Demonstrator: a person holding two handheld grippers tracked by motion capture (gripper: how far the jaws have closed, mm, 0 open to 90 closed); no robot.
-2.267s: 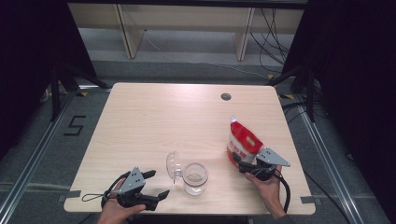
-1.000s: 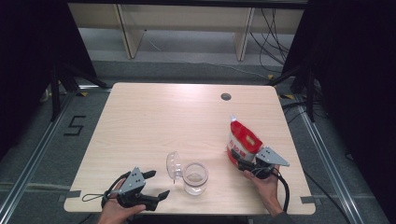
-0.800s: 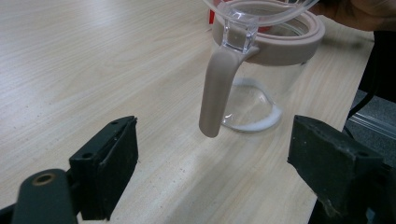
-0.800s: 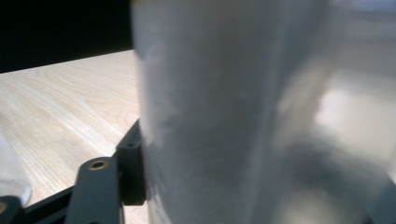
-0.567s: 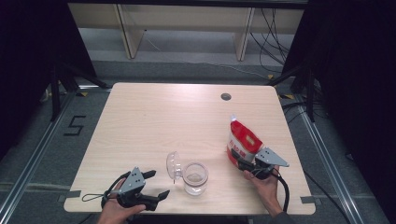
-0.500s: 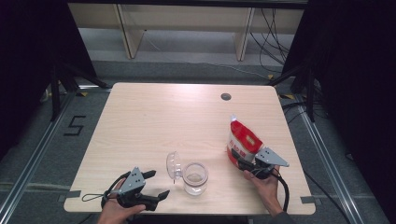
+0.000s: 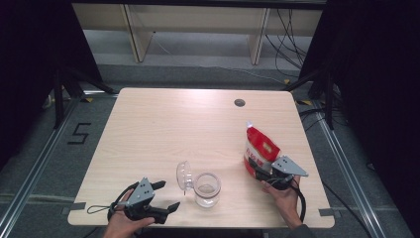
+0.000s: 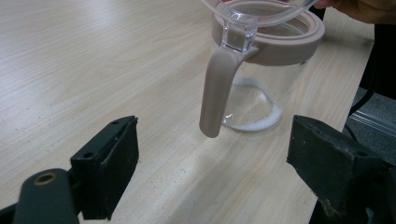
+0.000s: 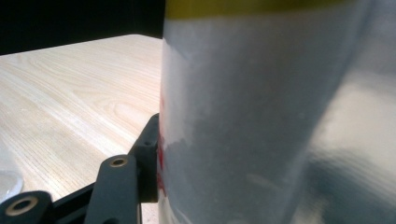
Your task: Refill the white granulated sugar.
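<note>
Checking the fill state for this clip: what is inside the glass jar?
The glass jar holds a thin white layer on its bottom, seen in the left gripper view, and stands otherwise clear. Its lid is flipped open.

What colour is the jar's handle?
The jar's handle is a pinkish beige, like its rim; the left gripper view shows it best.

Light wooden tabletop (image 7: 163,129) with a round cable port (image 7: 239,102) near its far right corner — grey floor (image 7: 198,69) around it, black curtains (image 7: 29,44) at both sides, pale shelving (image 7: 198,20) beyond.
</note>
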